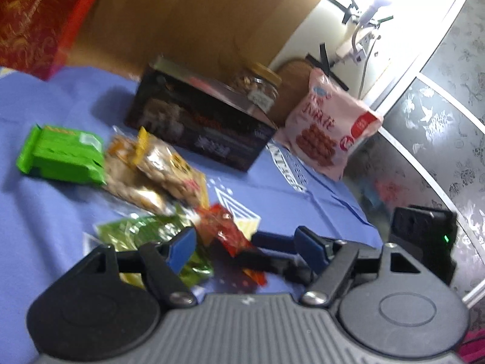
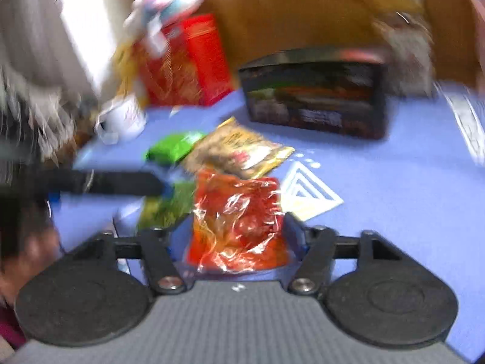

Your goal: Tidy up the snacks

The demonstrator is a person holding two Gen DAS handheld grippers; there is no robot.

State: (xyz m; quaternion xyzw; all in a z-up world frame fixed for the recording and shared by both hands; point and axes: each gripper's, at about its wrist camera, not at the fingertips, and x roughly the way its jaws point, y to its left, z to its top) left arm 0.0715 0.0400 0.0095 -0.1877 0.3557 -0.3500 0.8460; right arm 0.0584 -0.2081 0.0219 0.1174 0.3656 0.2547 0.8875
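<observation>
Right gripper [image 2: 239,236]: red snack packet [image 2: 239,221] sits between its jaws, both blue pads against the packet's sides, gripped. Left gripper [image 1: 245,242]: jaws parted, nothing in them; green foil packet [image 1: 151,233] lies on the blue worktop [image 1: 60,97] just past its left finger. Farther back: two peanut packets [image 1: 157,170], bright green pack [image 1: 63,154] to their left, dark snack box [image 1: 200,121] far centre, pink bag [image 1: 330,127] leaning far right. Frames blurred.
</observation>
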